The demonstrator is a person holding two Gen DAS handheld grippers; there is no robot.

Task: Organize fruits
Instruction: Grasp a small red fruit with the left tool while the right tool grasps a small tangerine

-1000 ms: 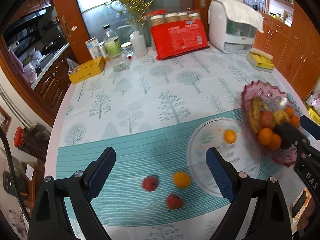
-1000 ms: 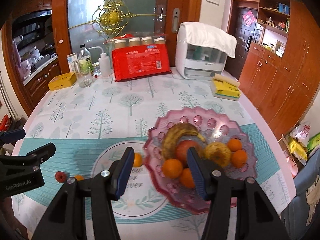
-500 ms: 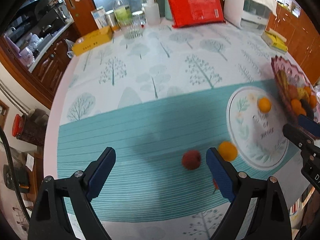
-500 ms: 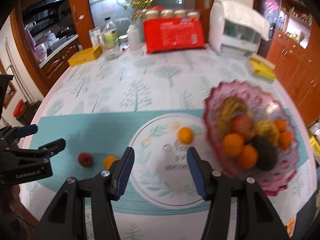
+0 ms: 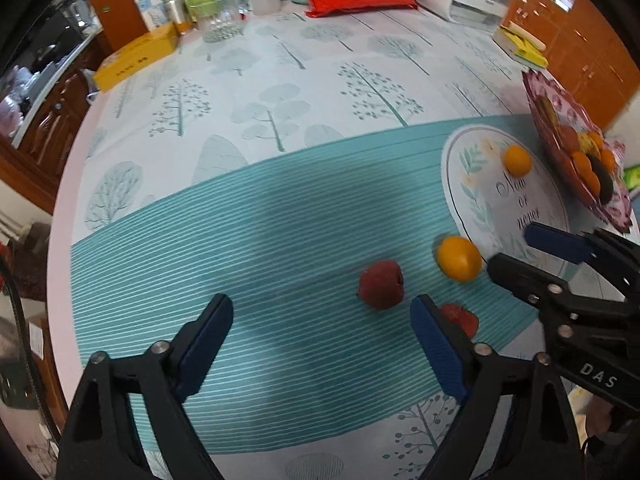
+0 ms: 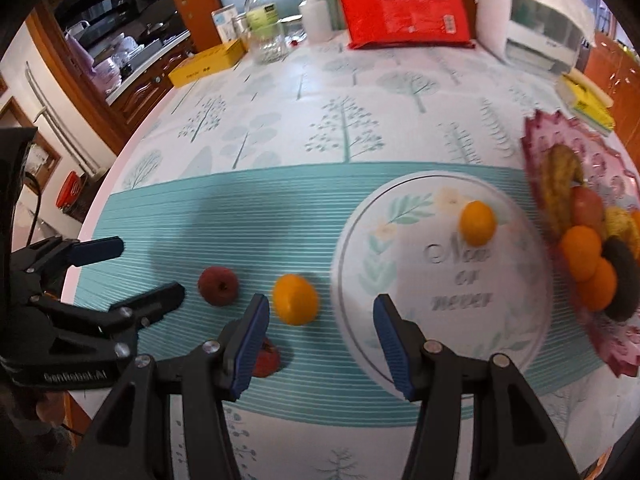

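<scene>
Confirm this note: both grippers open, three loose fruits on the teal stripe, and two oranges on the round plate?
Not quite: the round plate holds one orange, as the right wrist view shows. The rest stands: left gripper and right gripper are open, three fruits on the stripe.

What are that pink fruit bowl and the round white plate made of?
Pink fruit bowl: probably glass or clear plastic, since it is translucent, glossy, with a scalloped, patterned rim. Round white plate: looks like glazed ceramic, smooth, with a printed leaf design; melamine is possible.

Even indoor light, soft shadows on the tablecloth (image 5: 280,216), motion blur, fisheye-bent edges.
</scene>
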